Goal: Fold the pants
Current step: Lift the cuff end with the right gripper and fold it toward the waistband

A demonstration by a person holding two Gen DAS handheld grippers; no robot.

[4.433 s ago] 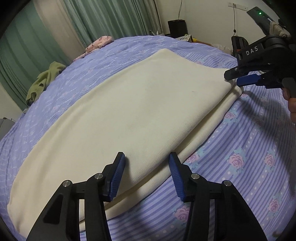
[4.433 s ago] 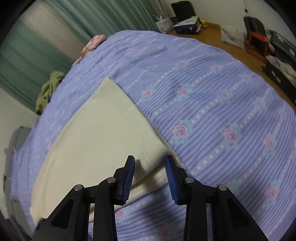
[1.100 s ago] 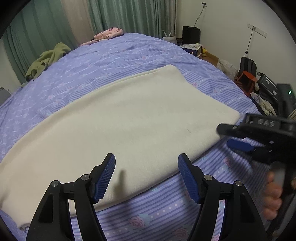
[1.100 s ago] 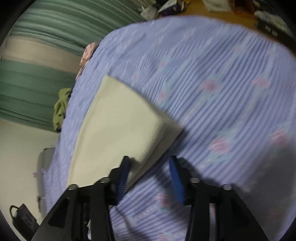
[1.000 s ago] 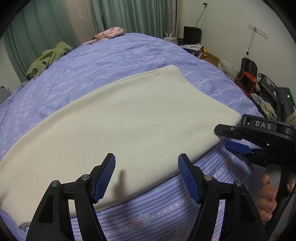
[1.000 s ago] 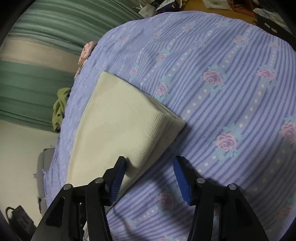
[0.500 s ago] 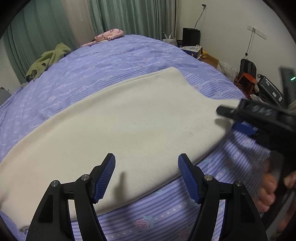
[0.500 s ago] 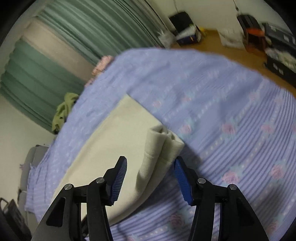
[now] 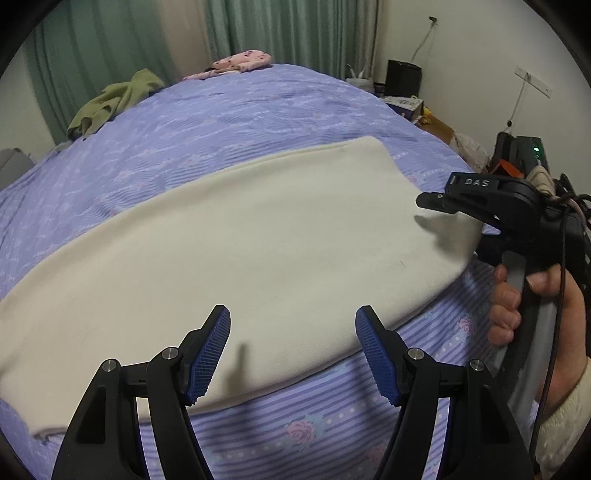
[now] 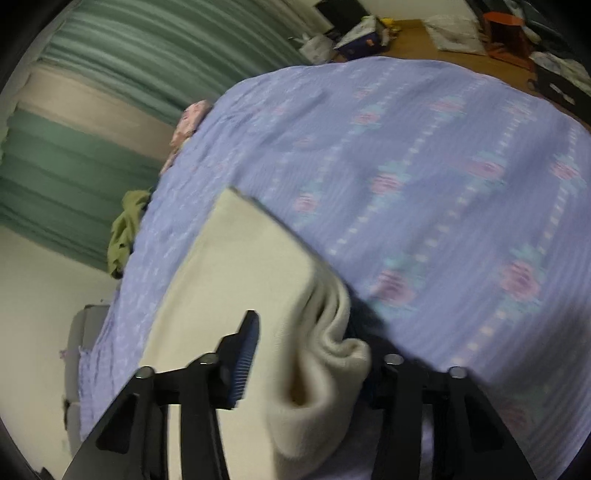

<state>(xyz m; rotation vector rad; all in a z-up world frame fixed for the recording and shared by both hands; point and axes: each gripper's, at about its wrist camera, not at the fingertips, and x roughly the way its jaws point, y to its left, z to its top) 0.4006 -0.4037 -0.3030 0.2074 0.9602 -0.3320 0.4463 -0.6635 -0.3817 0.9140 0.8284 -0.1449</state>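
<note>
The cream pants (image 9: 240, 236) lie folded lengthwise across the purple flowered bedspread (image 9: 229, 110). My left gripper (image 9: 293, 332) is open and empty above their near edge. My right gripper (image 9: 436, 206) shows at the right of the left wrist view, at the pants' right end. In the right wrist view the pants' corner (image 10: 325, 354) bunches up between the wide-set fingers of my right gripper (image 10: 310, 354). The cloth hides the right finger. The left finger (image 10: 243, 354) stands apart from the cloth. The view is blurred.
A green garment (image 9: 110, 99) and a pink garment (image 9: 240, 62) lie at the far edge of the bed. Green curtains (image 9: 110, 44) hang behind. Bags, boxes and an orange stool (image 10: 506, 33) sit on the wooden floor at the right.
My right gripper has moved onto the right end of the pants and the corner now bunches up between its fingers. My left gripper has hardly moved.
</note>
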